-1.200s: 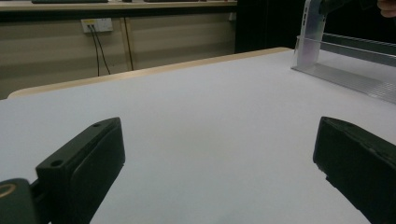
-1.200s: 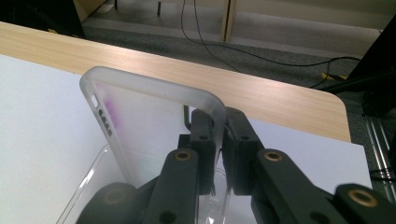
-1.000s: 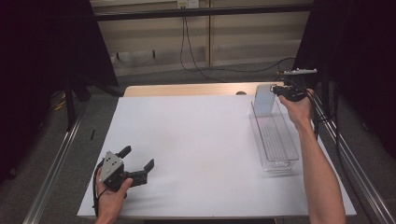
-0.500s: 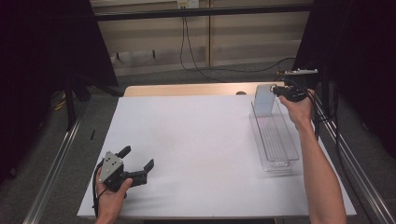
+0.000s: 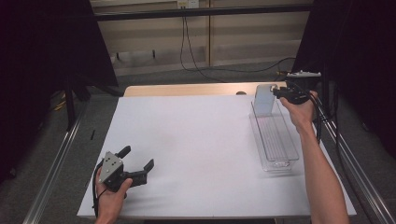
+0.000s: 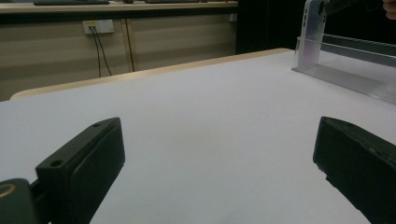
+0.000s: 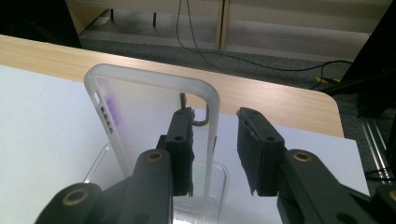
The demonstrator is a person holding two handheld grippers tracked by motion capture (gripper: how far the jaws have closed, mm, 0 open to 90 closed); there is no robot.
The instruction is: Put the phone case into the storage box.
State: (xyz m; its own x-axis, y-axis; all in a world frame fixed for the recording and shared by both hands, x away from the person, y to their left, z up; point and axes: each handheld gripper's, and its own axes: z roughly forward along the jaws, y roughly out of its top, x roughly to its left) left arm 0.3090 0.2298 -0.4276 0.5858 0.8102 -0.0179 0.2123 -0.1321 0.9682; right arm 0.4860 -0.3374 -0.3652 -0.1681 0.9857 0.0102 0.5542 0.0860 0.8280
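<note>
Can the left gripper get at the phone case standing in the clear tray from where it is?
Probably not without a long reach: the left gripper rests open at the table's near-left, the phone case stands far-right in the clear tray. Nothing lies between.

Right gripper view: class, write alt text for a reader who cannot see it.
A frosted clear phone case stands upright in a clear plastic tray, its right edge between the two black pads of the right claw, which have just been opening and no longer pinch it. Behind lie the white tabletop and its wooden edge.
</note>
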